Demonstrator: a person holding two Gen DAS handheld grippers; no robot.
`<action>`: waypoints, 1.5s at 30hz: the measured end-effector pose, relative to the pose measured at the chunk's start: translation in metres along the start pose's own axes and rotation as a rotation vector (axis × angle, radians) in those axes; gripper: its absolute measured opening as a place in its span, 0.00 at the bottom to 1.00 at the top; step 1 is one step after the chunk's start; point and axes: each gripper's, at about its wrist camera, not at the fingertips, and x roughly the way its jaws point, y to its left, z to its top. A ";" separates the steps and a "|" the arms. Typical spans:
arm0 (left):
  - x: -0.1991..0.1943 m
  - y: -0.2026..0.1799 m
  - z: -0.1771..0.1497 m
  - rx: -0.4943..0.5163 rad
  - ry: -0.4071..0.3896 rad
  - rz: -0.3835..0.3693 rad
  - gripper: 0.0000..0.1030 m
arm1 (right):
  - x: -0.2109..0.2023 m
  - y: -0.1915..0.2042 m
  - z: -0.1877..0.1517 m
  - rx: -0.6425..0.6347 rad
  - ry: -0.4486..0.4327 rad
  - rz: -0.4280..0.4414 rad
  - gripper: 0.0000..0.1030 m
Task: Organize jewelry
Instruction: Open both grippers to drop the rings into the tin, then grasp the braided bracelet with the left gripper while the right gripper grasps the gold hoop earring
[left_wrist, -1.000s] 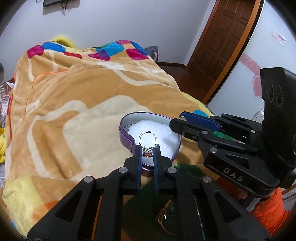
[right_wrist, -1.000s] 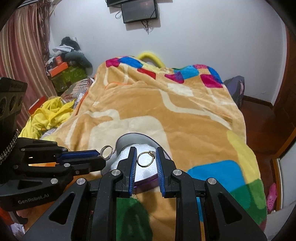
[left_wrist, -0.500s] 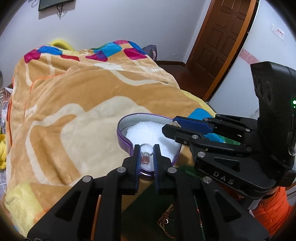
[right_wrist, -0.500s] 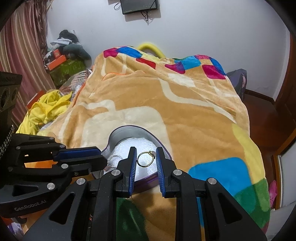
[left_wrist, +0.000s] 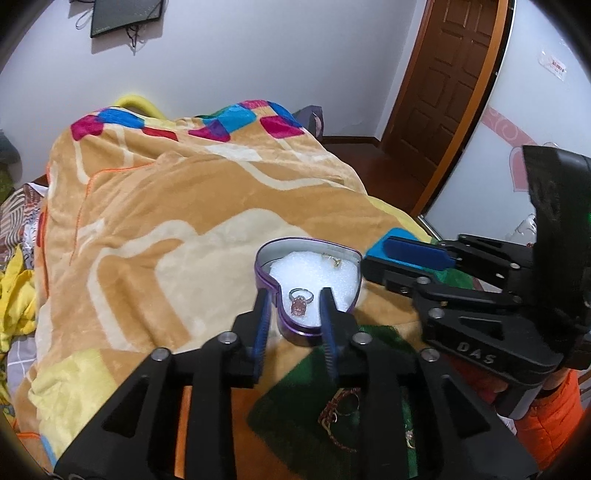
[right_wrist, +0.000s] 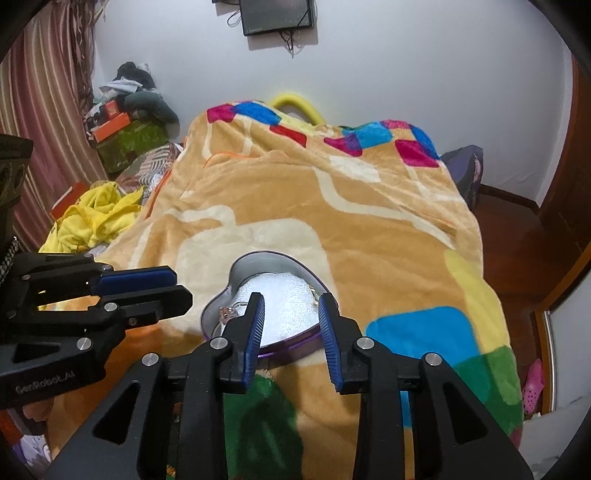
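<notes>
A silver ring with a pink stone (left_wrist: 300, 302) lies on the white foam pad (left_wrist: 317, 275) inside the purple heart-shaped tin (left_wrist: 291, 332), toward its pointed end; a small gold ring (left_wrist: 335, 261) lies on the foam near the tin's far rim. The tin rests on the orange patterned blanket (left_wrist: 184, 206). The left gripper (left_wrist: 293, 295) hangs over the tin's near end with its blue-padded jaws apart and nothing between them, the pink-stone ring just beyond. The right gripper (right_wrist: 291, 304) is likewise spread wide and empty over the tin; its body reads "DAS" in the left view, while the left one's reads "GenRobot.AI". More loose jewelry (left_wrist: 341, 413) lies on a green blanket patch nearby.
</notes>
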 end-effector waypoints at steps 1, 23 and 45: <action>-0.004 0.000 -0.001 -0.001 -0.004 0.002 0.30 | -0.003 0.001 0.000 0.000 -0.005 -0.003 0.27; -0.027 -0.009 -0.059 0.010 0.093 0.025 0.33 | -0.059 0.004 -0.061 0.038 -0.003 -0.081 0.27; 0.016 -0.019 -0.095 -0.075 0.202 -0.027 0.09 | -0.061 0.013 -0.101 0.081 0.038 -0.054 0.27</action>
